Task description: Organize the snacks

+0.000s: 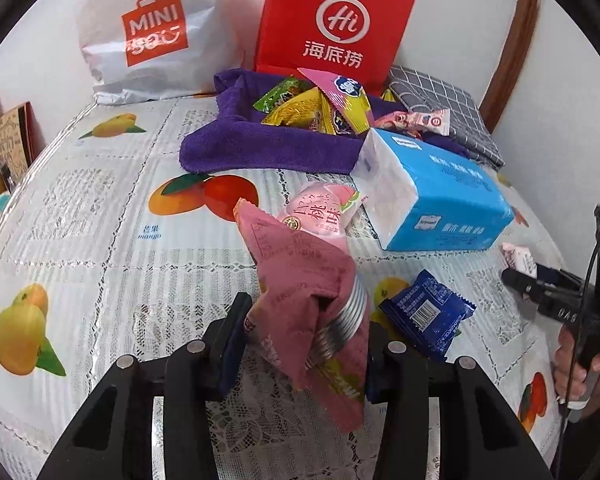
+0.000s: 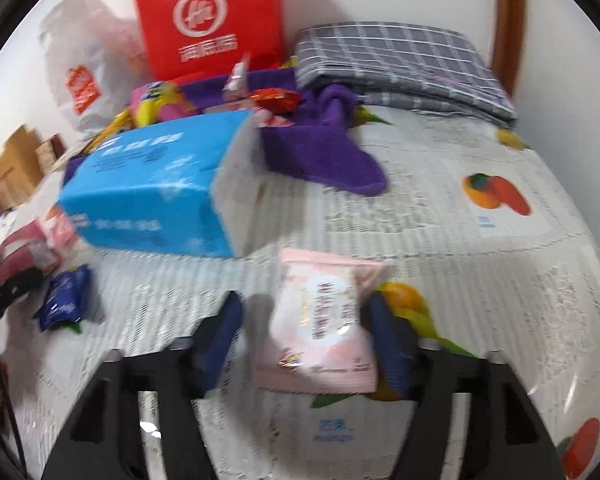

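2 bags (image 1: 152, 32), 1 tissue pack (image 1: 444, 196)

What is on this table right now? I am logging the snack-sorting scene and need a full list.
pink snack packet: one, dusty pink, clamped in the left gripper
pale pink packet: one, between the right gripper's open jaws, against the right-hand pad
blue snack packet: one, dark blue, on the tablecloth
tissue pack: one, blue and white, mid-table
purple towel: one, holding a snack pile of mixed colours
red paper bag: one, at the wall
white plastic bag: one, left of it
checked cloth: one, grey, folded
tablecloth: one, white lace, fruit prints
left gripper: black
right gripper: black
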{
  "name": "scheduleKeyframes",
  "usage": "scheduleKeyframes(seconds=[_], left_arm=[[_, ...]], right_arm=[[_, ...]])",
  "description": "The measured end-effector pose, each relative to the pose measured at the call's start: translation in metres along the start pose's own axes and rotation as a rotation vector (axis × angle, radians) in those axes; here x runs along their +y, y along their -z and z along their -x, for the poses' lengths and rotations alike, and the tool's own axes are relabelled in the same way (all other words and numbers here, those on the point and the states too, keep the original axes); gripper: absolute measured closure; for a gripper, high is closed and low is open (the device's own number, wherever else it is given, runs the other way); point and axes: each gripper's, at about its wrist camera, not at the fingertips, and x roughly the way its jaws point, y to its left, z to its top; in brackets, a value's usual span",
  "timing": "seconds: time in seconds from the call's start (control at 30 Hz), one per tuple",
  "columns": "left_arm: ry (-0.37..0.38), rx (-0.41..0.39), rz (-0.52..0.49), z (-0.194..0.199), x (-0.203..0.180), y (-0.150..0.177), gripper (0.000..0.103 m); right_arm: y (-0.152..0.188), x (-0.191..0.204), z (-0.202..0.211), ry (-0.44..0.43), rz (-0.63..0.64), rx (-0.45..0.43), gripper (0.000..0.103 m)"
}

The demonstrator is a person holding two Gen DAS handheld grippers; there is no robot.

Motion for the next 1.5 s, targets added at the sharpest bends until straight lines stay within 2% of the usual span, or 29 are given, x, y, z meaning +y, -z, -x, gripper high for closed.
scheduleKeyframes(seconds=[0.17, 0.23, 0.37, 0.47, 0.67, 0.77, 0.9, 1.0, 1.1, 1.17, 1.33, 1.5], left_arm=[[0.008, -0.002, 0.01, 0.001, 0.001, 0.001, 0.062], [0.008, -0.003, 0.013, 0.001, 0.001, 0.001, 0.062], [0.008, -0.003, 0.012, 0.001, 0.001, 0.001, 0.062], [0.009, -0.003, 0.014, 0.001, 0.001, 0.001, 0.062], [0.01, -0.008, 0.018, 0.002, 0.002, 0.001, 0.063], [-0.015, -0.002, 0.01, 0.004, 0.001, 0.002, 0.063], [0.036, 0.015, 0.071, 0.017, 0.007, -0.003, 0.065], [0.02, -0.004, 0.057, 0.03, 0.003, -0.01, 0.065], [0.011, -0.011, 0.045, 0.039, -0.001, -0.019, 0.065], [0.037, -0.009, 0.049, 0.042, -0.004, -0.027, 0.065], [0.048, -0.02, 0.034, 0.047, -0.016, -0.048, 0.065], [0.073, -0.026, 0.039, 0.044, -0.022, -0.078, 0.065]], right_arm=[[0.001, 0.004, 0.0, 0.019, 0.016, 0.002, 0.031], [0.001, 0.0, 0.001, 0.018, -0.008, -0.006, 0.038], [0.001, -0.013, 0.005, 0.017, -0.073, -0.022, 0.059], [0.001, -0.02, 0.007, -0.013, -0.114, -0.036, 0.061], [0.0, -0.02, 0.012, -0.02, -0.123, -0.066, 0.061], [0.001, -0.016, 0.017, -0.017, -0.103, -0.075, 0.061], [-0.004, -0.013, 0.024, -0.023, -0.094, -0.07, 0.061], [-0.013, -0.01, 0.036, -0.034, -0.085, -0.091, 0.061], [-0.027, -0.006, 0.05, -0.045, -0.072, -0.125, 0.061], [-0.035, -0.002, 0.057, -0.054, -0.06, -0.143, 0.061], [-0.064, 0.014, 0.071, -0.062, -0.003, -0.18, 0.061], [-0.103, 0.025, 0.072, -0.055, 0.013, -0.171, 0.061]])
